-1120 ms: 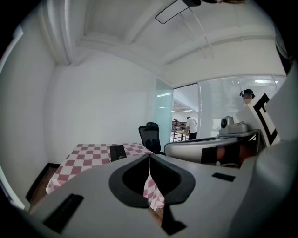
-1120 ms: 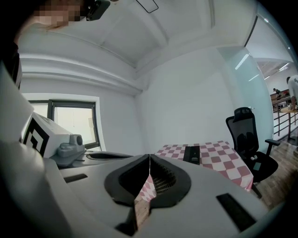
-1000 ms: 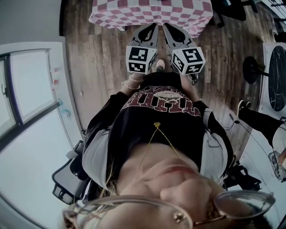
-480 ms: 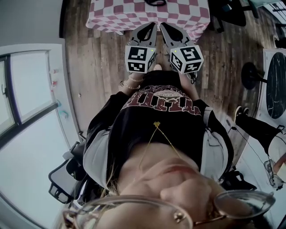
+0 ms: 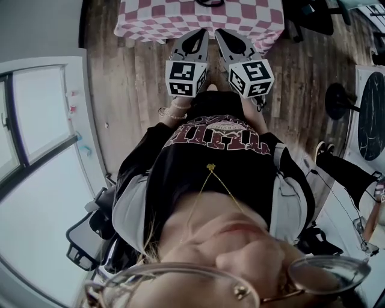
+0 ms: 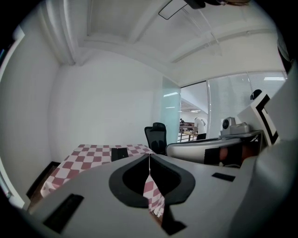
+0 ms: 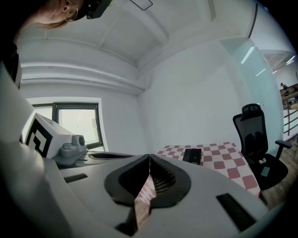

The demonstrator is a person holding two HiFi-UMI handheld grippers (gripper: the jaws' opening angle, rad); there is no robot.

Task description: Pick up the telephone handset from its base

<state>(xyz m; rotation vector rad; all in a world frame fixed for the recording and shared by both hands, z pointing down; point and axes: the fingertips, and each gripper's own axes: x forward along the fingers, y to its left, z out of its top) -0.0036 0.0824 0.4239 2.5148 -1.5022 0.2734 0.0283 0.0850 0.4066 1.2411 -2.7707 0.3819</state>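
Observation:
The telephone (image 6: 119, 153) is a small dark block lying on the pink-and-white checked table (image 6: 84, 160), far ahead of both grippers. In the right gripper view the telephone (image 7: 192, 155) looks the same, and handset and base cannot be told apart. In the head view only a dark edge of the telephone (image 5: 209, 3) shows at the top of the frame. My left gripper (image 5: 203, 35) and right gripper (image 5: 220, 33) are held side by side in front of the person's body, pointing at the table's near edge. The left gripper (image 6: 149, 155) and the right gripper (image 7: 149, 157) are both shut and hold nothing.
A black office chair (image 7: 258, 139) stands to the right of the table, on a wooden floor (image 5: 132, 78). A window (image 7: 79, 123) is on the left wall. A second person's leg (image 5: 346, 168) and a round dark stool (image 5: 340, 96) are at the right of the head view.
Both grippers and the person have moved a little toward the table. The table edge sits lower in the head view, and the dark telephone edge has come into sight.

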